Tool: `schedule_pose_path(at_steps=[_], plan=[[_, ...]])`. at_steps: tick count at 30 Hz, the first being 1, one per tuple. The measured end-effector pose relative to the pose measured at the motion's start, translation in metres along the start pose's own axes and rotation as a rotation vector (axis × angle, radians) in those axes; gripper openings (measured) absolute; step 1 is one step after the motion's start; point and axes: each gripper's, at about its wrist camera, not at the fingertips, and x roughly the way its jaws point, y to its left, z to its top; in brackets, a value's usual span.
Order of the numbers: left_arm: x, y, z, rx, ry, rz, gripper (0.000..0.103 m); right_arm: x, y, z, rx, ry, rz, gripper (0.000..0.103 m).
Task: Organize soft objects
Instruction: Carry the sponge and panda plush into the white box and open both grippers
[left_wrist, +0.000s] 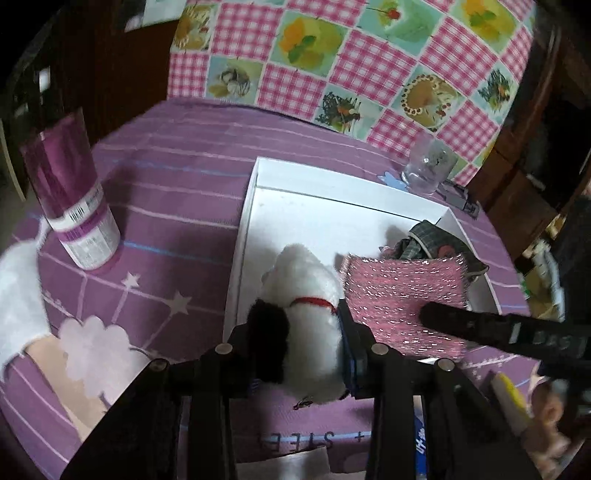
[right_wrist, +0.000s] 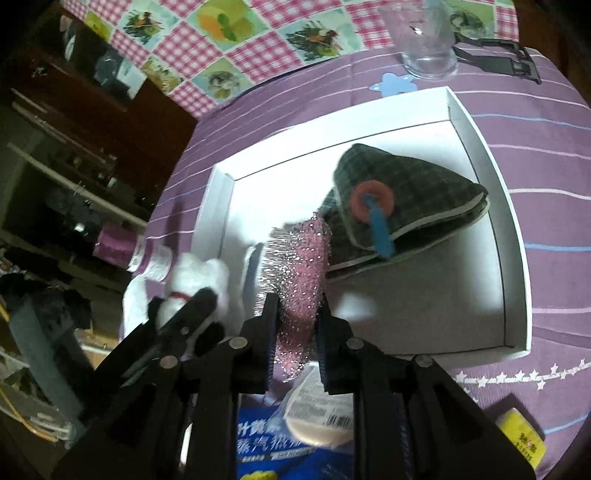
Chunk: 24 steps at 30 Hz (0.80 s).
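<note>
Plush dog (left_wrist: 314, 295), white with a black ear and red collar, sits clamped in the left gripper (left_wrist: 295, 354), its head pointing far over the white box (left_wrist: 332, 184) on the bench. Right of it, the right gripper (right_wrist: 295, 314) pinches a pink glittery cloth (right_wrist: 299, 266), stretched lengthwise away toward a plaid pouch (right_wrist: 406, 184) lying in the box.

A shallow box (right_wrist: 476, 147) is sitting on the table (left_wrist: 177, 192), with a folded cloth pouch (right_wrist: 413, 195) lying inside toward its far right side. A plush toy (left_wrist: 314, 295) and a scrubbing cloth (left_wrist: 402, 295) are hanging side by side over the box's near edge — toy to the left, each between a gripper's jaws. A canister (left_wrist: 74, 199) is standing well left of the box, and a glass (left_wrist: 428, 166) is standing just behind its far right corner.
</note>
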Motion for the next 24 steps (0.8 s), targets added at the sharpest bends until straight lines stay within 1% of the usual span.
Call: schedule_pose_path(at_steps=[1, 3, 8, 10, 11, 13, 16, 18, 19, 21, 23, 24], plan=[[0.002, 0.003, 0.000, -0.013, 0.010, -0.019, 0.034, 0.002, 0.000, 0.000, 0.003, -0.008, -0.014, 0.022], [0.004, 0.006, -0.001, -0.021, 0.012, -0.022, 0.034, 0.004, 0.002, -0.002, -0.003, -0.021, -0.041, 0.022], [0.003, 0.000, -0.002, 0.008, -0.014, 0.032, 0.035, -0.002, 0.014, -0.003, -0.058, -0.065, -0.071, 0.024], [0.002, -0.001, -0.003, 0.009, -0.023, 0.042, 0.035, -0.005, 0.016, -0.003, -0.068, -0.072, -0.064, 0.025], [0.001, 0.000, -0.002, 0.008, -0.027, 0.049, 0.035, -0.007, 0.016, -0.003, -0.064, -0.071, -0.066, 0.029], [-0.002, 0.001, -0.002, 0.009, -0.046, 0.094, 0.036, -0.012, 0.016, -0.001, -0.050, -0.076, -0.083, 0.040], [-0.005, 0.004, -0.002, 0.008, -0.052, 0.080, 0.038, -0.031, 0.015, 0.000, -0.041, -0.144, -0.105, 0.052], [-0.007, 0.004, -0.002, 0.006, -0.055, 0.071, 0.038, -0.040, 0.014, 0.001, -0.029, -0.171, -0.107, 0.057], [-0.009, 0.004, -0.003, 0.008, -0.062, 0.066, 0.039, -0.045, 0.013, 0.001, -0.022, -0.181, -0.100, 0.057], [-0.011, 0.004, -0.003, 0.006, -0.066, 0.051, 0.045, -0.051, 0.013, 0.002, -0.022, -0.187, -0.091, 0.057], [-0.015, 0.004, -0.003, -0.001, -0.072, 0.017, 0.057, -0.056, 0.014, 0.002, -0.022, -0.190, -0.085, 0.058], [-0.019, 0.004, -0.003, -0.005, -0.088, 0.005, 0.059, -0.058, 0.015, 0.002, -0.022, -0.187, -0.086, 0.058]])
